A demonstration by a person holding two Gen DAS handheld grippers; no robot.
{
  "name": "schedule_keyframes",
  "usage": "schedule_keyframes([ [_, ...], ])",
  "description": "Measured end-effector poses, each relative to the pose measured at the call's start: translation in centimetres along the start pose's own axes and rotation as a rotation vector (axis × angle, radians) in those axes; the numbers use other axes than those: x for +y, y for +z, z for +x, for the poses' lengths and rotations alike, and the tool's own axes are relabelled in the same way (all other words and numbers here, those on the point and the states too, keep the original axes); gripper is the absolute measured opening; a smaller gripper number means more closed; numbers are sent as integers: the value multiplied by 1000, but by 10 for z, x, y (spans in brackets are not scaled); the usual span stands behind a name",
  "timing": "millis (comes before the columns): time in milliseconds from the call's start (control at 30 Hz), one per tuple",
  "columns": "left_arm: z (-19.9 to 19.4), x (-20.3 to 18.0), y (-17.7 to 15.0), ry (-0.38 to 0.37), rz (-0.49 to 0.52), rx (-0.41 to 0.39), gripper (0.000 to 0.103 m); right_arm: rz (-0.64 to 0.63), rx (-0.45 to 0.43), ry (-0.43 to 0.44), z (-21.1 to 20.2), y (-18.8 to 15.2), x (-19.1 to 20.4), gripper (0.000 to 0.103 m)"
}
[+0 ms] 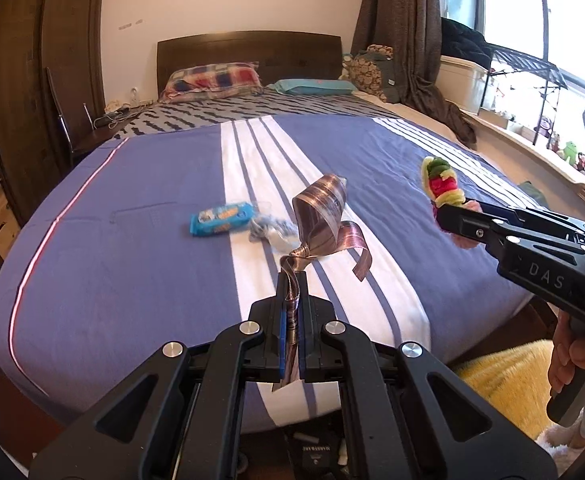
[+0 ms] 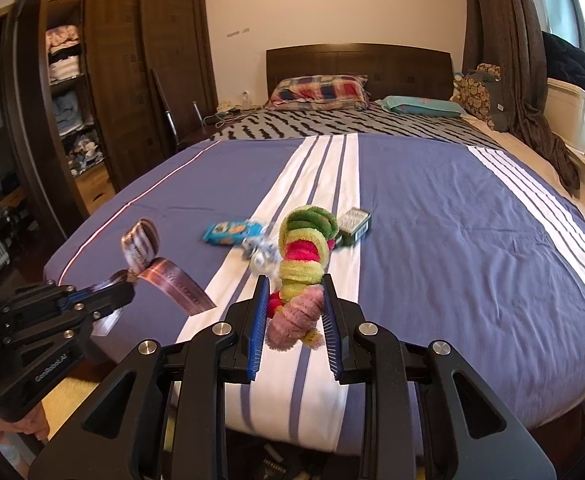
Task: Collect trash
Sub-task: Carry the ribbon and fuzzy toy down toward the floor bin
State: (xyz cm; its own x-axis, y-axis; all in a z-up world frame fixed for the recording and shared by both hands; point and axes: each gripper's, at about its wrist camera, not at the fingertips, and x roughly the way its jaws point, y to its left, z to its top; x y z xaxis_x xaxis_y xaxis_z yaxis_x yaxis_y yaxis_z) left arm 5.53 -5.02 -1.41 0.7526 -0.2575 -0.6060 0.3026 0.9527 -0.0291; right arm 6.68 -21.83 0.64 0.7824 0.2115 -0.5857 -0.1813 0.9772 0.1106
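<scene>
My left gripper (image 1: 292, 280) is shut on a shiny brown striped ribbon (image 1: 320, 216) and holds it above the bed's near end; the ribbon also shows in the right wrist view (image 2: 160, 268). My right gripper (image 2: 295, 284) is shut on a fuzzy coil of green, red, yellow and pink rings (image 2: 304, 256), lifted off the bed; the coil also shows in the left wrist view (image 1: 442, 182). On the bedspread lie a blue snack packet (image 1: 220, 218) (image 2: 228, 233), a crumpled clear wrapper (image 1: 270, 230) (image 2: 262, 254) and a small dark green box (image 2: 354, 222).
The bed (image 1: 132, 220) has a blue and white striped cover, pillows (image 1: 212, 80) at the headboard. A dark wardrobe (image 2: 104, 100) stands left. A windowsill with small figures (image 1: 564, 148) runs along the right. A yellow fluffy rug (image 1: 504, 380) lies by the bed's foot.
</scene>
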Motion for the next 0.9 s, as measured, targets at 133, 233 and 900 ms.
schedule_keyframes([
  [133,-9,-7,-20,-14,6,11,3,-9,18,10,-12,-25,7,26],
  [233,-14,-12,-35,-26,12,27,3,-7,44,15,-14,-42,10,26],
  [900,25,-24,-137,-79,-14,265,3,44,322,57,21,-161,11,26],
])
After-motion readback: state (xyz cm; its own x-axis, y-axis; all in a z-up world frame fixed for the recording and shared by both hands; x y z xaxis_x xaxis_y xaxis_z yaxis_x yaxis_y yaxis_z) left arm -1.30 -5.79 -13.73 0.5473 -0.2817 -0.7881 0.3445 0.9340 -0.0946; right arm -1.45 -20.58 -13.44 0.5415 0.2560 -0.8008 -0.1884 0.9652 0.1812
